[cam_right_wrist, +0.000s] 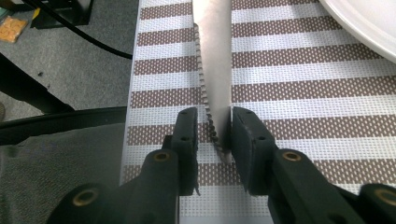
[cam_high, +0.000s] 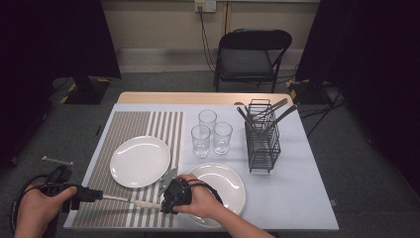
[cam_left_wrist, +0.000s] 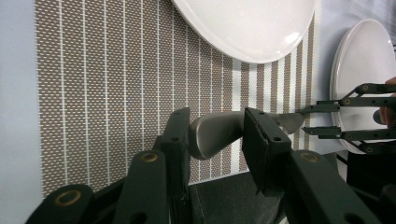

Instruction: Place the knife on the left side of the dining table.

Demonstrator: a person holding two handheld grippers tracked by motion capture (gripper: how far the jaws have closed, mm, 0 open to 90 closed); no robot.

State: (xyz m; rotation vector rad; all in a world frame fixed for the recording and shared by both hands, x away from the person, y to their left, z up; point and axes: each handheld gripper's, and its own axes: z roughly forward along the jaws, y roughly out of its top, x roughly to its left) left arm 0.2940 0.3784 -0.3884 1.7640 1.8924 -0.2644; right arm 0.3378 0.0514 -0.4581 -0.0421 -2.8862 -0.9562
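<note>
A table knife (cam_high: 130,201) hangs level over the front of the striped placemat (cam_high: 126,129). My left gripper (cam_high: 99,195) is shut on its grey handle (cam_left_wrist: 215,135), coming in from the table's left front corner. My right gripper (cam_high: 163,203) is at the other end. The serrated blade (cam_right_wrist: 215,70) runs between its jaws (cam_right_wrist: 214,121) with the tip beside the right pad. A gap shows between the teeth and the left pad, so it stands open around the blade. Seen from the left gripper view, the right gripper (cam_left_wrist: 322,119) frames the blade tip.
One white plate (cam_high: 139,161) lies on the placemat, and another (cam_high: 225,186) lies under my right hand. Three glasses (cam_high: 208,134) stand mid-table. A black wire rack (cam_high: 262,144) with cutlery is at the right. A folding chair (cam_high: 252,57) stands beyond the table.
</note>
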